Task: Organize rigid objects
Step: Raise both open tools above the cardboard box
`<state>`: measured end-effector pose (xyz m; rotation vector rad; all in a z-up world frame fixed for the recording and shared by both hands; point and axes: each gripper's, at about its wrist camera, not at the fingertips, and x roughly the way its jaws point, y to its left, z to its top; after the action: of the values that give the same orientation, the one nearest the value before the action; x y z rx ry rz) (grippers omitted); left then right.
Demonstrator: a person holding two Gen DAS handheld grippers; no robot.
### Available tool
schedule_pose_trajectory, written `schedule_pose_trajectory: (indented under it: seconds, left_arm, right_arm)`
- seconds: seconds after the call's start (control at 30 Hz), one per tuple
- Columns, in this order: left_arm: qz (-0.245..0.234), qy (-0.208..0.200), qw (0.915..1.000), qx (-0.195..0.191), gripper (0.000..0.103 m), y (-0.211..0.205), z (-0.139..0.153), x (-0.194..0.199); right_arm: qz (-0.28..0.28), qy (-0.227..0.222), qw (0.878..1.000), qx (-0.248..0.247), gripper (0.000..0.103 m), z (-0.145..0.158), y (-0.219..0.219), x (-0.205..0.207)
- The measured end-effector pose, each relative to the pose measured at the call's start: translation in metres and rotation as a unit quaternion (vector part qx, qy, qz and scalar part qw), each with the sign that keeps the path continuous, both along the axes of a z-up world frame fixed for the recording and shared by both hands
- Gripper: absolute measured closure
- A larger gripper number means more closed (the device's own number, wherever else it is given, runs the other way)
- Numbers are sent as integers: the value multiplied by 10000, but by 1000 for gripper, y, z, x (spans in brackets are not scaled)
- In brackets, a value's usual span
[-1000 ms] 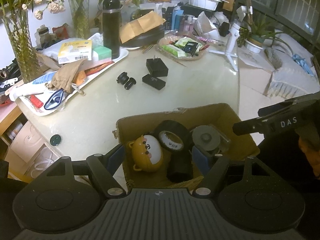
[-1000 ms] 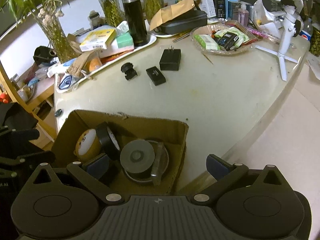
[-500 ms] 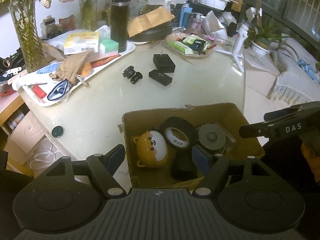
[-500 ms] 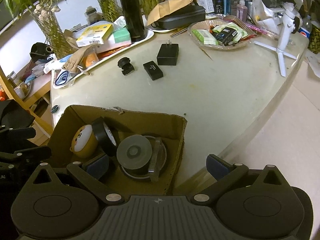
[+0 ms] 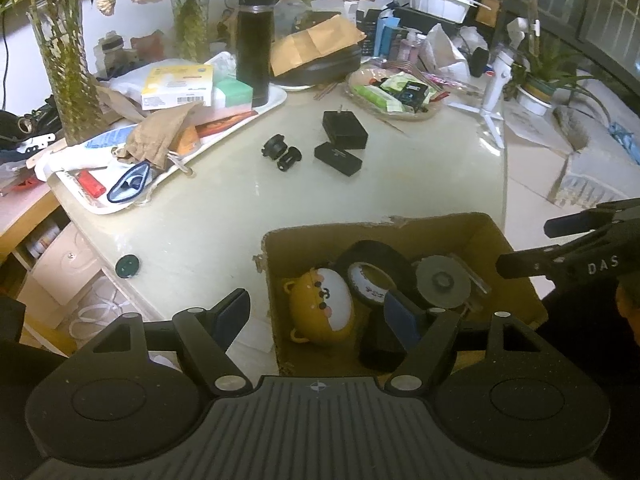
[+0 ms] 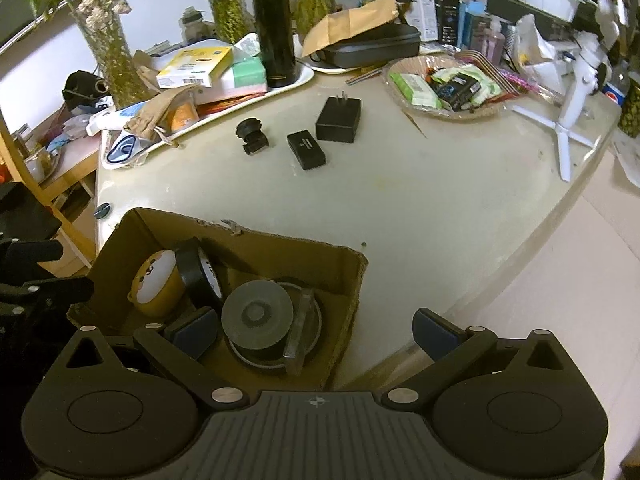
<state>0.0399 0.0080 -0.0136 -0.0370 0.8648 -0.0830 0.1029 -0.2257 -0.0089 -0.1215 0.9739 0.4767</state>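
Observation:
A cardboard box sits at the table's near edge. It holds a yellow bear toy, a black tape roll, a grey round disc and a black block. On the table beyond lie a black plug adapter, a small flat black box and a small black lens-like part. My left gripper is open and empty above the box. My right gripper is open and empty over the box's right wall.
A white tray at the left carries a black flask, boxes and a cloth pouch. Vases of plants stand behind. A snack basket and a white tripod stand at the right. A dark cap lies near the table's left edge.
Both grippers have drawn back and up from the box, so more of the table shows. Both stay open. Nothing on the table has moved.

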Motion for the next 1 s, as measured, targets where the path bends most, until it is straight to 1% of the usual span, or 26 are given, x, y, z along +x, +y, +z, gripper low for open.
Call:
schedule_pose_trajectory:
  seconds: [0.13,0.2,0.47,0.63,1.0]
  left_arm:
    - [40,-63,10000,61,30,0,1,2]
    - [56,-110,9999,94,30,1,2,3]
    - [-24,-182,9994,289,30,3,3,11]
    - [-44,-261,9988,420,30,5,4,15]
    - [-171,-236,9992,271,30,9,4,27]
  right_arm:
    - [170,-123,9997,-113,0,3,5,0]
    - [200,-112,9997,-124,0,4,6,2]
    - [251,128,9996,59,0,3,6,17]
    - [322,159,9991,220,0,6,6,24]
    - [435,107,9985,300,0,7,12,41]
